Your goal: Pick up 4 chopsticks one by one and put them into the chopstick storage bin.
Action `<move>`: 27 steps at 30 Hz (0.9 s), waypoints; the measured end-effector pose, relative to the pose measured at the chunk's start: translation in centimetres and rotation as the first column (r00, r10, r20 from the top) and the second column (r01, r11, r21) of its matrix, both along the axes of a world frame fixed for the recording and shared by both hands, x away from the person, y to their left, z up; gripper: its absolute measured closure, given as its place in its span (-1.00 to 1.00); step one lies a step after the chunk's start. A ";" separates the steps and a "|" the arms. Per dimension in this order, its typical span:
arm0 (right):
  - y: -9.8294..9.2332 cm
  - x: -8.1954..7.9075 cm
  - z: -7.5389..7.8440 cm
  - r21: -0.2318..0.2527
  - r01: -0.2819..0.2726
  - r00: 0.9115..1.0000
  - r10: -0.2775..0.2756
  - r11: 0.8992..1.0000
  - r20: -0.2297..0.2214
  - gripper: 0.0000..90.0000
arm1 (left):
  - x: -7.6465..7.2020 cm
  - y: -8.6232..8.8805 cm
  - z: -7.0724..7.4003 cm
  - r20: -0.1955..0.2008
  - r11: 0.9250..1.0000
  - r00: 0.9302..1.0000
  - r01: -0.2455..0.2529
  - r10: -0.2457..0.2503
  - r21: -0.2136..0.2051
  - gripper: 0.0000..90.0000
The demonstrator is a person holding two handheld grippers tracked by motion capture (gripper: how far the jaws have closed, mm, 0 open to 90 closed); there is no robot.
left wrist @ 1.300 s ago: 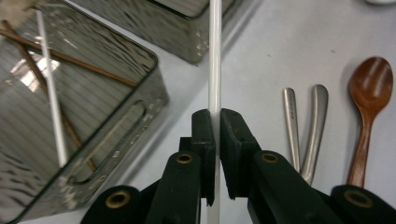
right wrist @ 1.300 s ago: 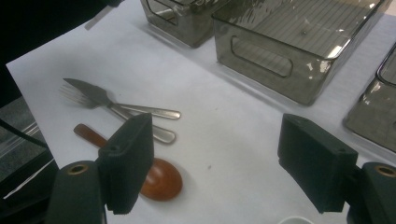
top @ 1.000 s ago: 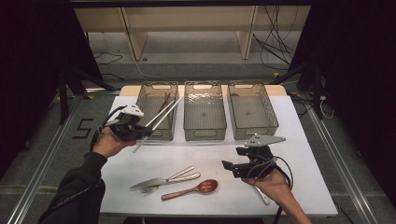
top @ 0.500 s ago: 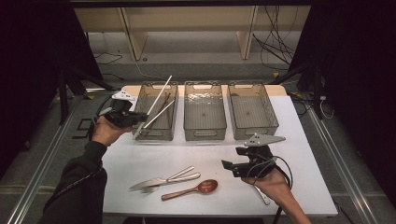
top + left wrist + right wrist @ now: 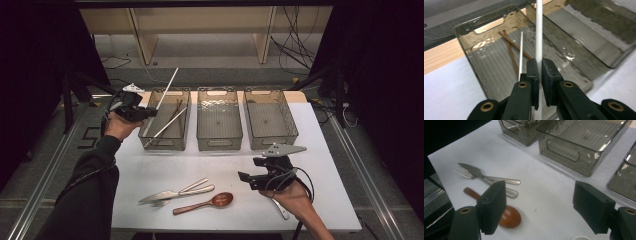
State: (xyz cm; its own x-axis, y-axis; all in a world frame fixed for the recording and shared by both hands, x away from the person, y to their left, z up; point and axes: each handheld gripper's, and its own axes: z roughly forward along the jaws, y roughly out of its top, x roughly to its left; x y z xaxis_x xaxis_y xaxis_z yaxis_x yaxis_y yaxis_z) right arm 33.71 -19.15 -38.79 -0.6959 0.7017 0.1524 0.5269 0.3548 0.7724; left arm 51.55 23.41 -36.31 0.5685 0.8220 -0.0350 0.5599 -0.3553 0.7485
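My left gripper [image 5: 149,114] hangs over the left clear bin [image 5: 150,134], shut on a white chopstick [image 5: 167,87] that points up and away. In the left gripper view that chopstick [image 5: 539,37] is pinched between the jaws. A second white chopstick [image 5: 167,126] [image 5: 520,55] slants across the bin just below; I cannot tell whether it is held. Two brown chopsticks [image 5: 175,111] [image 5: 510,50] lie in the bin. My right gripper [image 5: 248,179] [image 5: 541,202] is open near the front right of the table, with nothing between its fingers.
A knife [image 5: 159,196], a fork [image 5: 196,187] and a brown spoon [image 5: 205,203] lie on the white table [image 5: 150,165] at the front, left of the right gripper. Two more clear bins, middle [image 5: 219,142] and right [image 5: 272,141], stand in the row. A white utensil [image 5: 280,207] lies under the right hand.
The left gripper has moved away from me toward the far left of the bin with the white chopsticks, which now splay apart. The right gripper has not moved.
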 end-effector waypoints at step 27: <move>0.0 0.0 0.0 -0.002 -0.005 1.000 0.005 1.000 0.003 -0.38 | 1.8 0.0 -3.2 -0.055 0.997 0.996 -0.070 0.071 0.030 0.86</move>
State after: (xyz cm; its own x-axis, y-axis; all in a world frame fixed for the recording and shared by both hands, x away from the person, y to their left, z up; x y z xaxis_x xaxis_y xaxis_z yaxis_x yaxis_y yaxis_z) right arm 33.67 -19.17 -38.76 -0.6997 0.6987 0.1493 0.5229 0.3584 0.7733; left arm 53.31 23.38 -39.55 0.5067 0.8611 -0.0417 0.6250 -0.3336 0.7058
